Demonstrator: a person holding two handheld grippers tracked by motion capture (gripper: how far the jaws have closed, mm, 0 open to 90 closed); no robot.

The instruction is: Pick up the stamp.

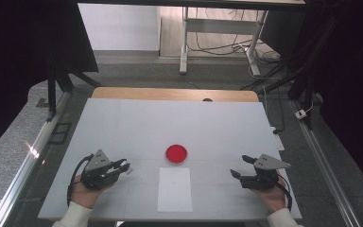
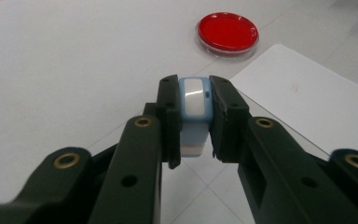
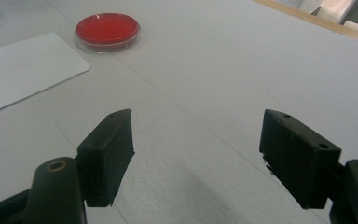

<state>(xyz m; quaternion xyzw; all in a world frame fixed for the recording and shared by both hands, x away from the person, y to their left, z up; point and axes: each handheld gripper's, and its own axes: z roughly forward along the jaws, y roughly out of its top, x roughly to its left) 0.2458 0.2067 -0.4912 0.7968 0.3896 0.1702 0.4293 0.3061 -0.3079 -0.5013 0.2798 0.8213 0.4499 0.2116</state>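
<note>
Two grippers flank the paper (image 1: pixel 175 189) near the red dish (image 1: pixel 176 153): left gripper (image 1: pixel 121 166) clamps a blue-white block (image 2: pixel 195 109), right gripper (image 1: pixel 242 166) gapes empty.

The light blue and white object (image 2: pixel 195 112) clamped in the left tool (image 2: pixel 195 119) is largely covered by both jaws; its identity cannot be determined. In the high view it is too small to resolve.

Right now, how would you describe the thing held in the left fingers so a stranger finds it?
On the white table, left of the red dish, the left gripper clamps a small block. It alone is pale blue with a white face.
</note>
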